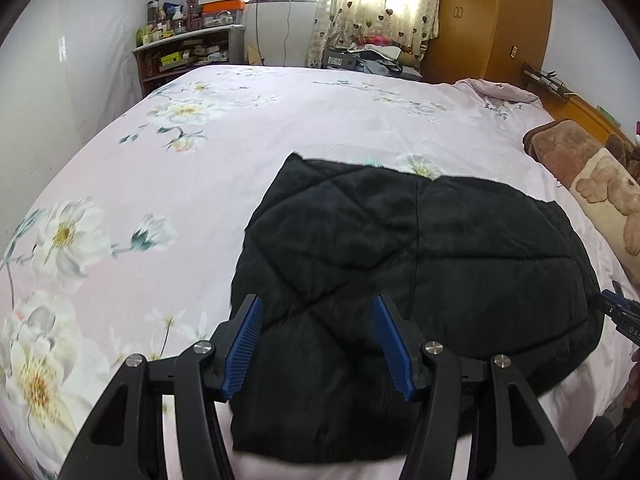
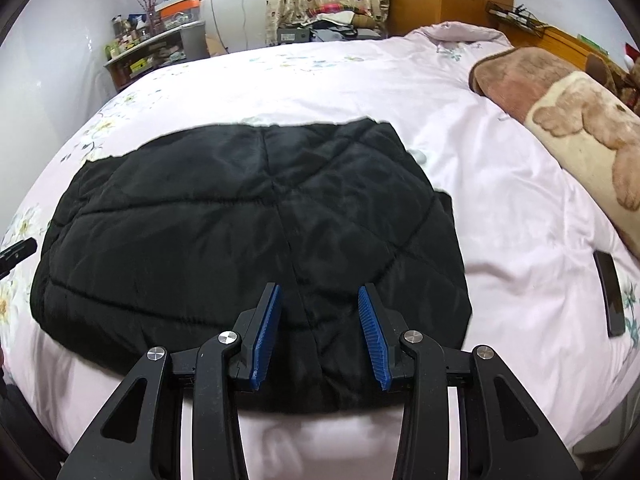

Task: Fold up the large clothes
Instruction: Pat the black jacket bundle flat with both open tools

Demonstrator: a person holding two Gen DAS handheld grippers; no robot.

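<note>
A black quilted jacket (image 1: 420,264) lies folded into a thick block on the pink floral bedspread (image 1: 200,152), near the bed's front edge. It also shows in the right wrist view (image 2: 248,224). My left gripper (image 1: 318,308) is open and empty, hovering above the jacket's near left part. My right gripper (image 2: 318,298) is open and empty above the jacket's near right part. The right gripper's tip shows at the right edge of the left wrist view (image 1: 622,312). The left gripper's tip shows at the left edge of the right wrist view (image 2: 18,254).
A brown and cream teddy-bear blanket (image 2: 580,128) lies at the head of the bed on the right. A dark phone (image 2: 610,298) lies on the bedspread (image 2: 500,200) to the right of the jacket. A cluttered shelf (image 1: 188,52), curtains and a wooden wardrobe (image 1: 492,16) stand beyond the bed.
</note>
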